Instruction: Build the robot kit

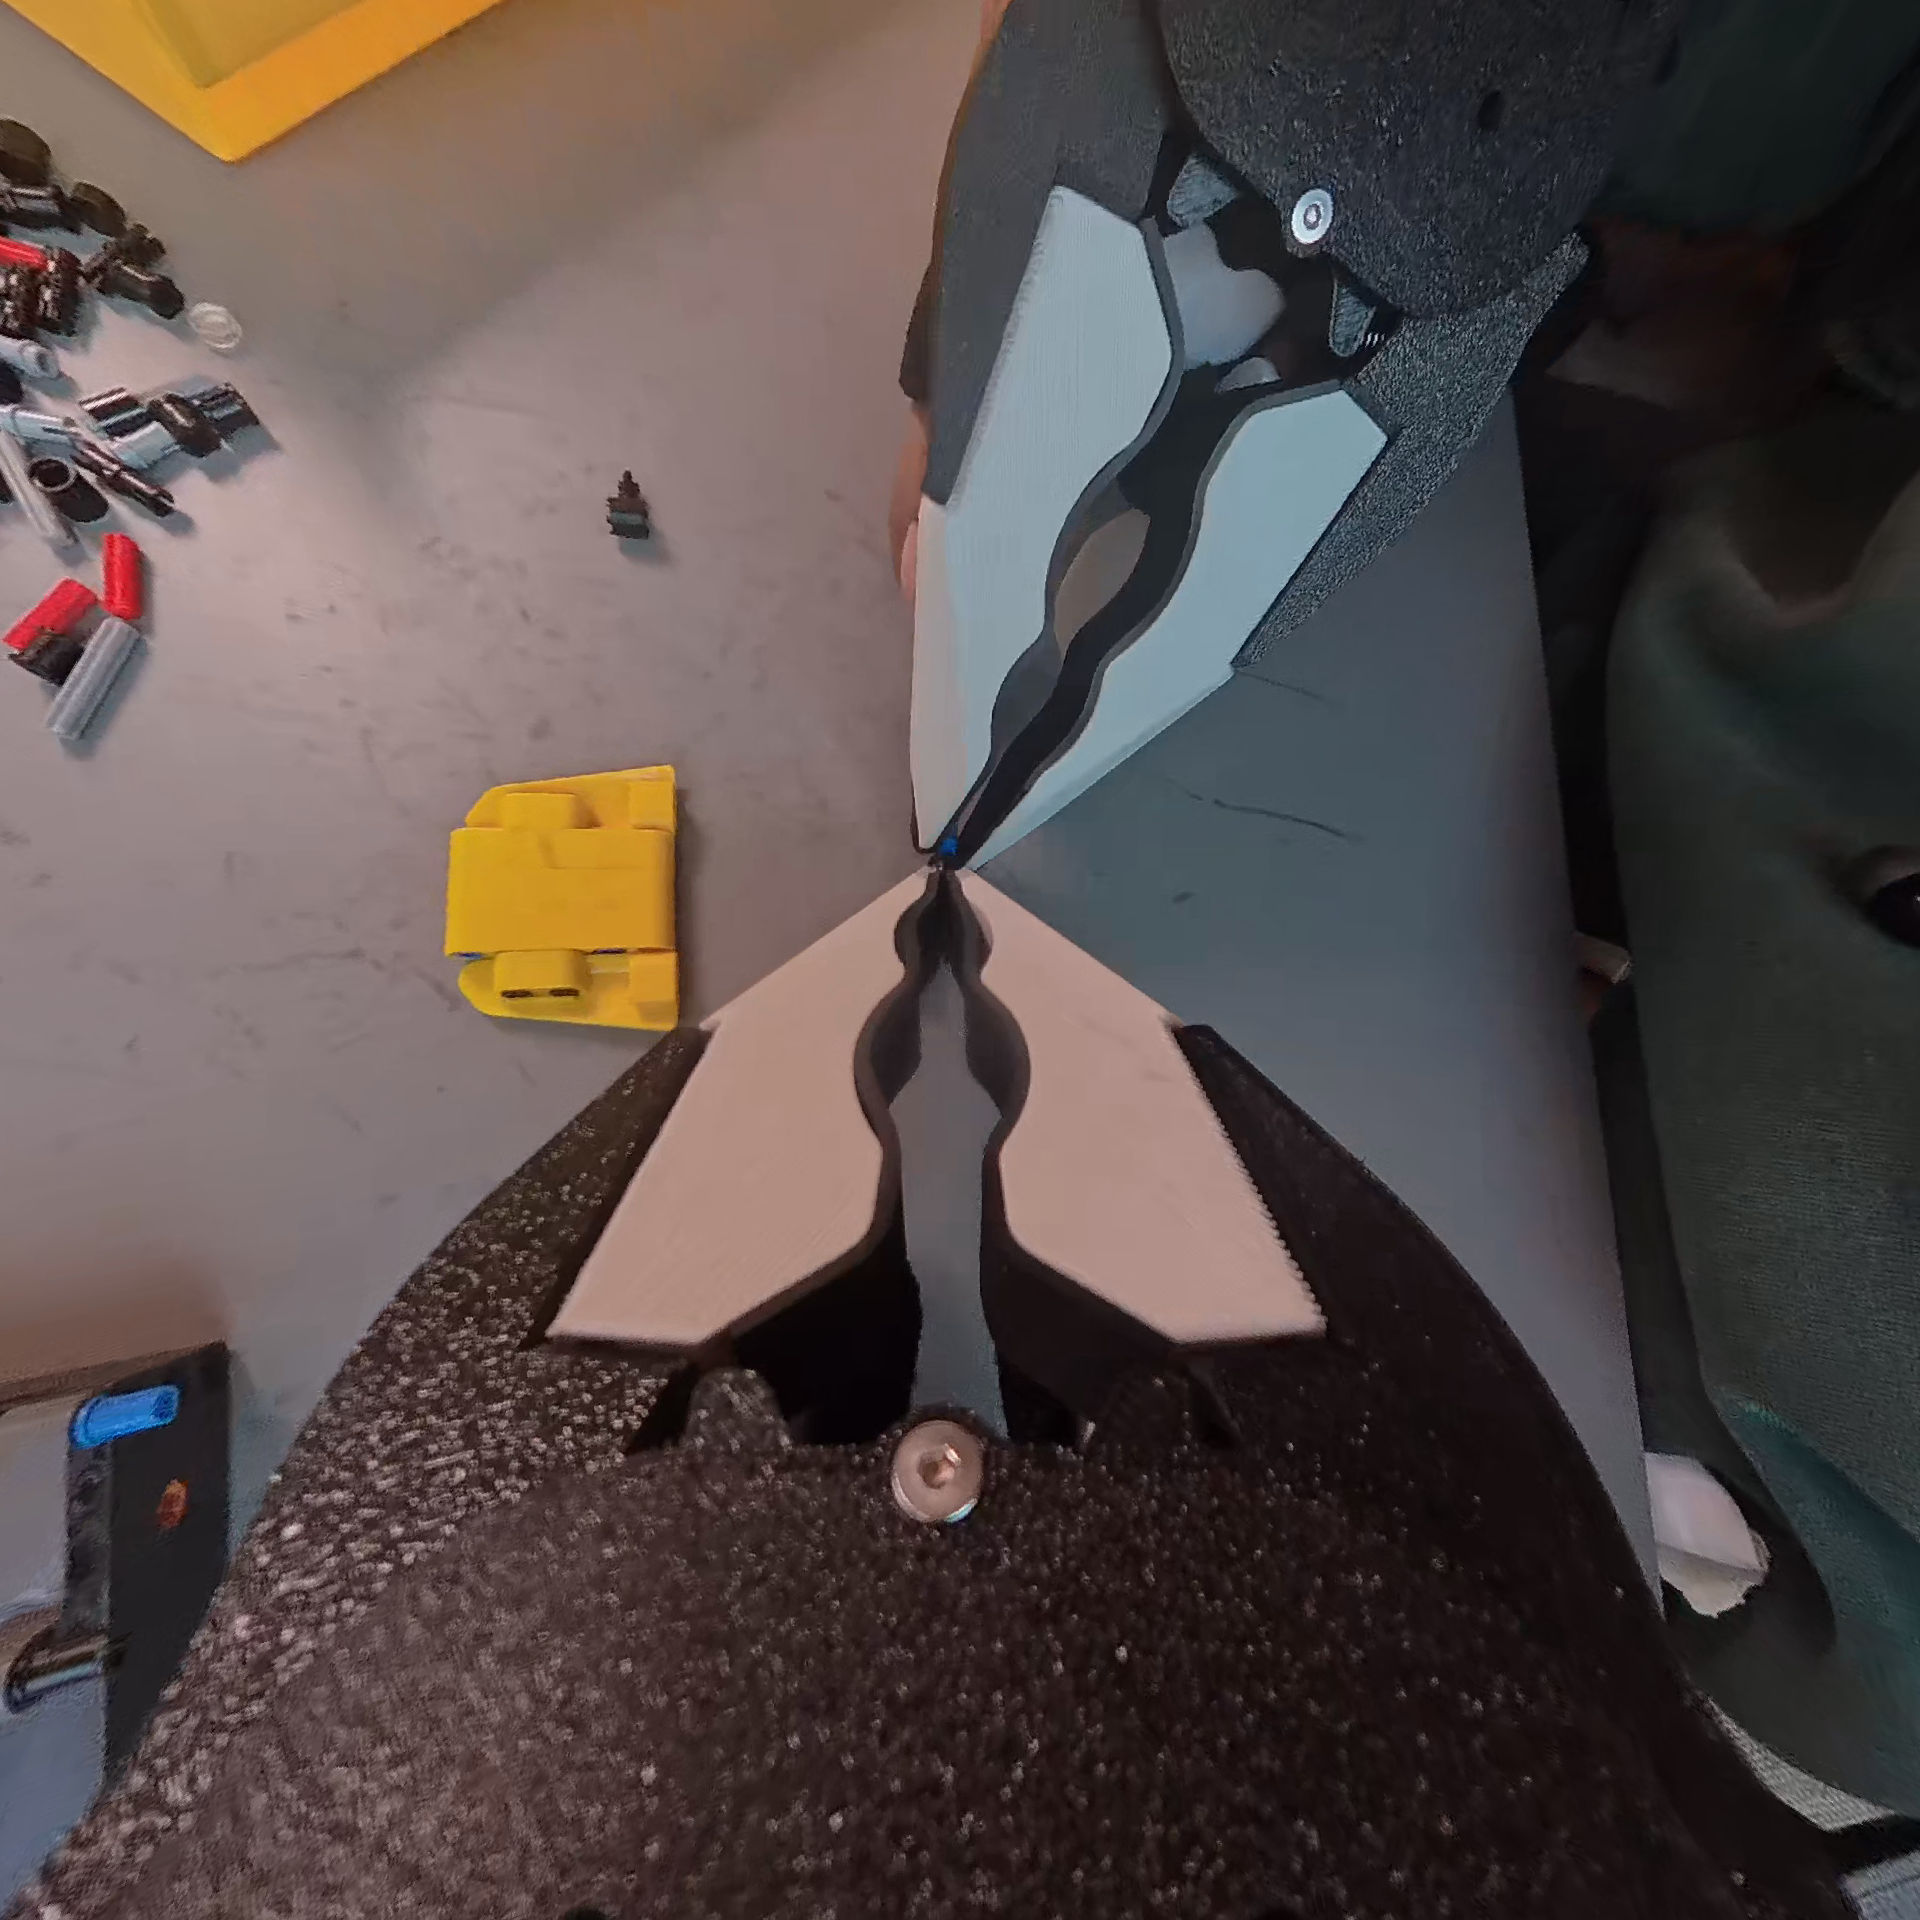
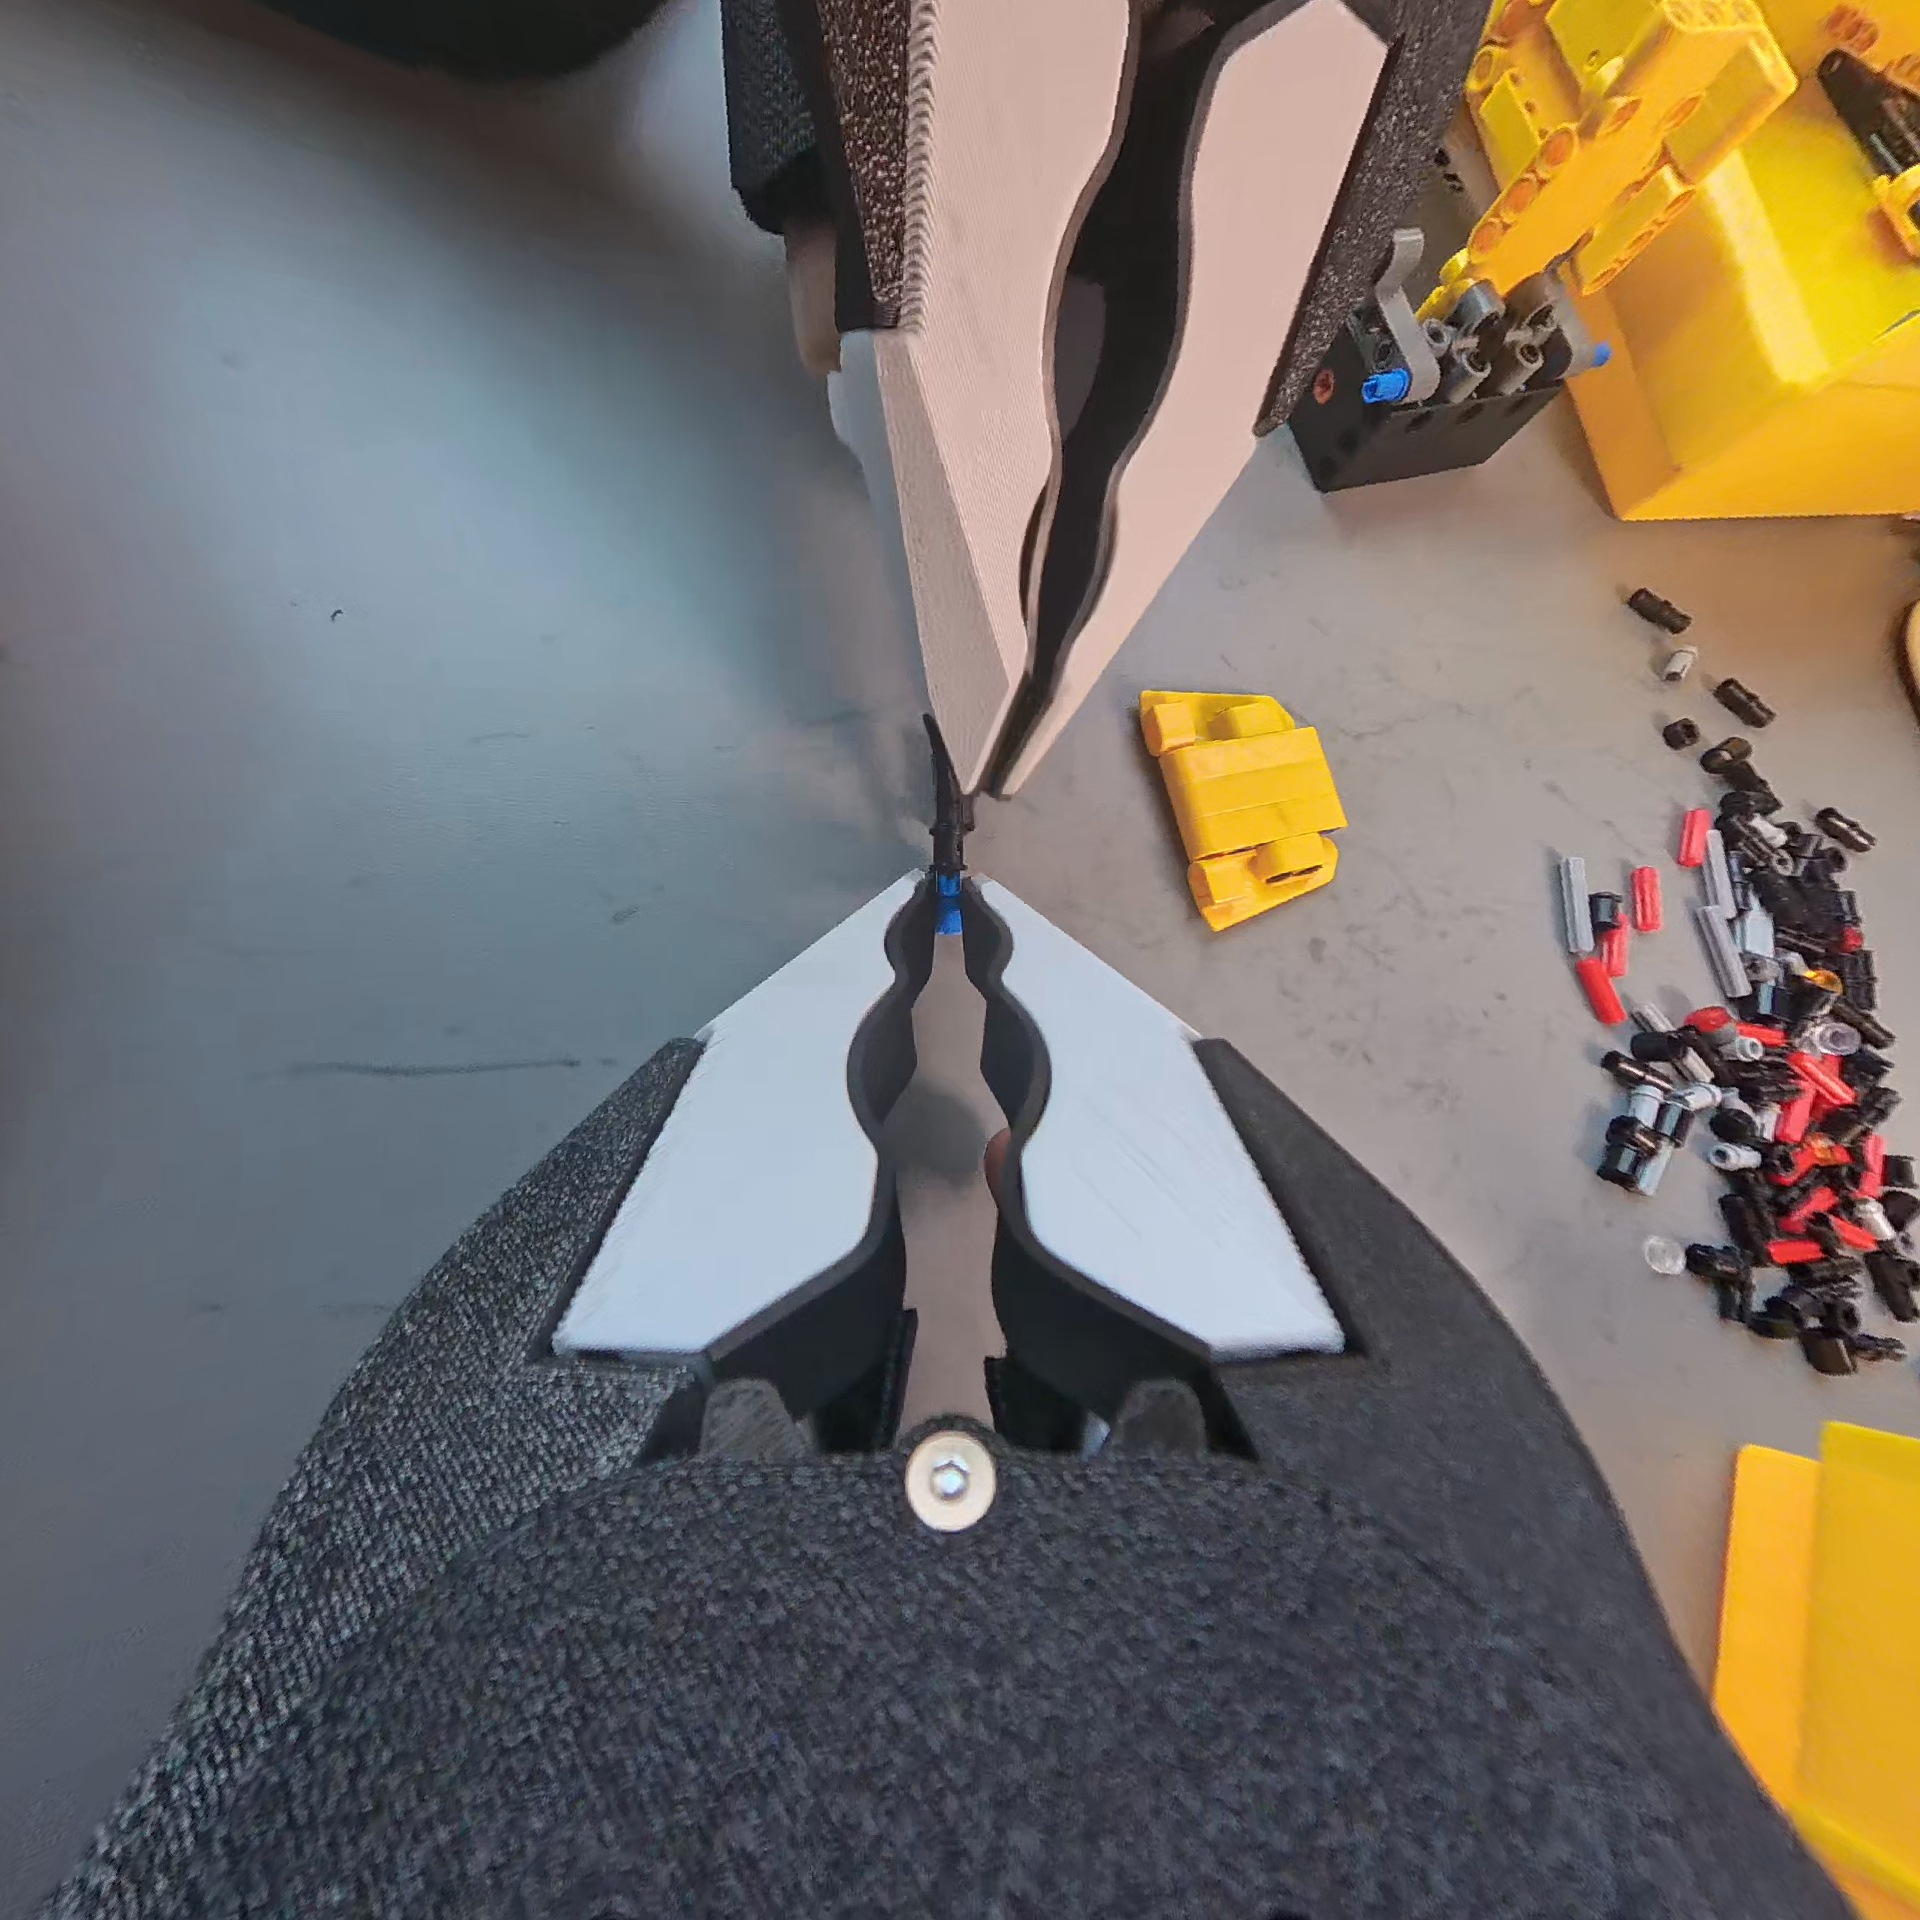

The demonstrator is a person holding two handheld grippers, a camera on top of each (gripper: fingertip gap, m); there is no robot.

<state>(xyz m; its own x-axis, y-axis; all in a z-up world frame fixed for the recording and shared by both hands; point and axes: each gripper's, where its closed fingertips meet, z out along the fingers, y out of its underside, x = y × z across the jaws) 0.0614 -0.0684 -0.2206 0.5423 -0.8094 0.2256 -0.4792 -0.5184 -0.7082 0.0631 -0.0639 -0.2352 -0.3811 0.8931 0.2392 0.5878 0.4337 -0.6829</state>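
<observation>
1. Here, at your far left in the left wrist view, a loose pile of small black, red and grey connector pieces (image 1: 83, 436) lies on the grey surface (image 1: 416, 727), with one lone dark piece (image 1: 629, 506) apart from it.
2. Next, a yellow block assembly (image 1: 566, 899) rests flat on the surface, near your left claw (image 1: 943, 883).
3. In the middle, your left claw has its tips pressed together, pinching a thin black piece (image 2: 945, 805).
4. Your right claw (image 2: 945, 899) meets it tip to tip, pinching a small blue pin (image 2: 947, 902). The black piece and blue pin touch end to end, held above the surface.
5. At the right of the right wrist view sit a black block with pins (image 2: 1423, 416) and a yellow built structure (image 2: 1714, 260).
</observation>
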